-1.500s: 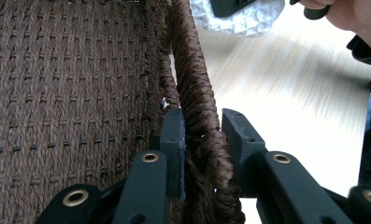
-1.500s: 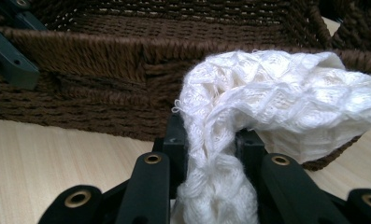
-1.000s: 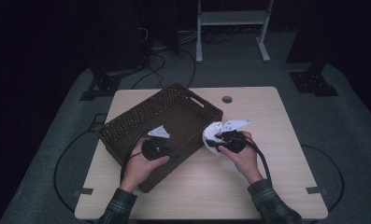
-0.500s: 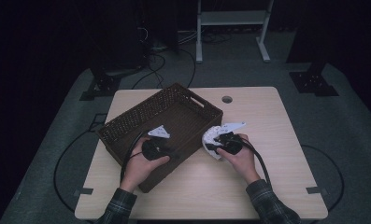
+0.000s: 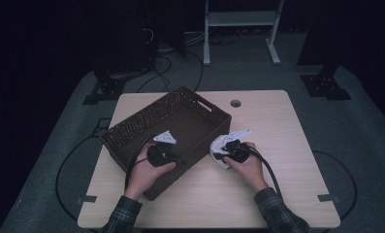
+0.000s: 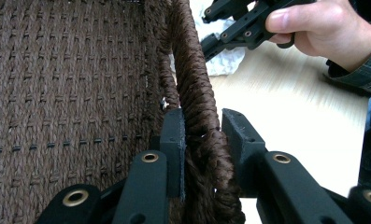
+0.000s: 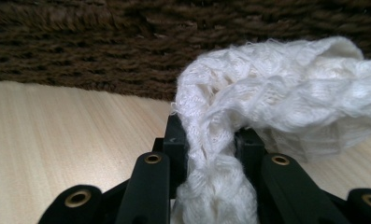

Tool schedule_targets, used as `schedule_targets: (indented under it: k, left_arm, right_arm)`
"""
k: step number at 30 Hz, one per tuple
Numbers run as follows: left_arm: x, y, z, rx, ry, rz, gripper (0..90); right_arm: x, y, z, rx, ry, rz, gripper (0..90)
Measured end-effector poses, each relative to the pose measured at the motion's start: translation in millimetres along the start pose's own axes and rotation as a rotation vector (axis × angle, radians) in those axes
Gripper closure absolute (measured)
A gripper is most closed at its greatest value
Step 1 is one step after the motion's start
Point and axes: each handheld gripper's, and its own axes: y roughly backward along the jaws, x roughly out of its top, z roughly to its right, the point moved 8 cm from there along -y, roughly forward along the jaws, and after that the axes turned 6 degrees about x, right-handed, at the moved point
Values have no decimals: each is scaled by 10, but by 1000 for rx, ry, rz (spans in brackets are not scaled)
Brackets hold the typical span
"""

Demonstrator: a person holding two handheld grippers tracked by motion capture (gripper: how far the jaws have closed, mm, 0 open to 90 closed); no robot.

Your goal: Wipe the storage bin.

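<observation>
A dark brown woven basket [image 5: 180, 116] sits at an angle on the left half of the light wooden table [image 5: 277, 126]. My left gripper [image 5: 176, 158] is shut on the basket's near right wall [image 6: 192, 84], one jaw inside and one outside the rim, seen up close in the left gripper view [image 6: 204, 135]. A crumpled white cloth [image 5: 218, 144] lies just outside that wall. My right gripper [image 5: 221, 155] is shut on it, and the cloth [image 7: 276, 93] bulges out past the jaws [image 7: 211, 140], low over the tabletop.
The basket's outer wall [image 7: 127, 46] stands close ahead of the right gripper. Bare tabletop [image 5: 287, 174] stretches right of and in front of the right hand. A small round hole [image 5: 235, 103] is near the table's far edge. Cables trail from both grippers.
The right gripper has come down and slightly left with the white cloth, closer to the table beside the basket. The left gripper has stayed on the basket wall.
</observation>
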Motion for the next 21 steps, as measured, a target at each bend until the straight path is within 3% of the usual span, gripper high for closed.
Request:
schedule_targets:
  k: [21]
  left_arm:
    - [0,0,-1,-4,4,0,702]
  right_arm:
    - [320,319,-248,13,67,105,717]
